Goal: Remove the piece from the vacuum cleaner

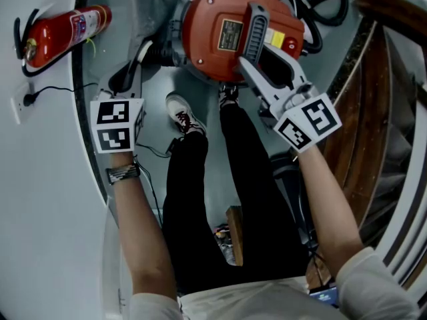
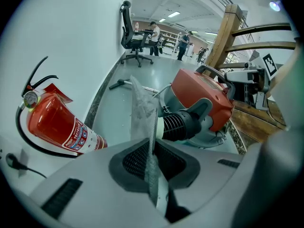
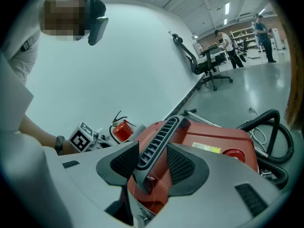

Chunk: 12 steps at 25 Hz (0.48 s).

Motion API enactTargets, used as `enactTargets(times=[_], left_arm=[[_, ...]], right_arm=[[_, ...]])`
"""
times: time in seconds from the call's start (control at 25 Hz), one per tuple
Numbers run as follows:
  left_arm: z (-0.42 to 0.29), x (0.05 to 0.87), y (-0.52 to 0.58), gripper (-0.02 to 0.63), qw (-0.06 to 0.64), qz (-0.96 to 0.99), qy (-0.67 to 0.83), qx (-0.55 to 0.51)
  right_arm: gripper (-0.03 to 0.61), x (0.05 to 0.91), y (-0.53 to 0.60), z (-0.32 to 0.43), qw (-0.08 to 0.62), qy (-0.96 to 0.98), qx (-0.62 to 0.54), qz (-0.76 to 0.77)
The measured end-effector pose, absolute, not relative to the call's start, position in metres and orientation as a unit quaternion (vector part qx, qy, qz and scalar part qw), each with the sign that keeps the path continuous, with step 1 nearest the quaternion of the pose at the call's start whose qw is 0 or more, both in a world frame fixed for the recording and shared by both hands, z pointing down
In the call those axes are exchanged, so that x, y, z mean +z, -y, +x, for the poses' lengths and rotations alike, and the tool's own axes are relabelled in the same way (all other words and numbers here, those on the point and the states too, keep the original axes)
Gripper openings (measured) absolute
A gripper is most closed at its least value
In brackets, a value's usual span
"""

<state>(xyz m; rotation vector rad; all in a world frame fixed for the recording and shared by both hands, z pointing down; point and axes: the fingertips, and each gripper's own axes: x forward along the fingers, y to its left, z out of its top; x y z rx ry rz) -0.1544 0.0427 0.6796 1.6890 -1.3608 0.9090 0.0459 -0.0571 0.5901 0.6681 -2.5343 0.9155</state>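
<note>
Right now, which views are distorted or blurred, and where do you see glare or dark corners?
Head view: the wide lens bends the wall base into a curve. Left gripper view: round fisheye with dark corners; the grey sheet goes soft close to the lens. Right gripper view: same dark corners; ceiling lights glare; the vacuum cleaner handle is sharp.
</note>
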Motion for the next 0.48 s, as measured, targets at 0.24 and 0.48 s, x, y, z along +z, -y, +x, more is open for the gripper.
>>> enactTargets(times=[0.24, 0.48], left_arm=[[-0.1558, 0.6808, -0.0418, 0.037, 0.394, 0.658, 0.538, 0.349], [-0.1575, 0.6806, -0.0411, 0.038, 0.4, 0.65, 0.534, 0.363]], right_arm=[[0.193, 0.5899, 0.057, 0.0463, 0.182, 0.898, 0.326, 0.235], [0.193, 0.59, 0.0571, 0.0453, 0.182, 0.898, 0.326, 0.234]])
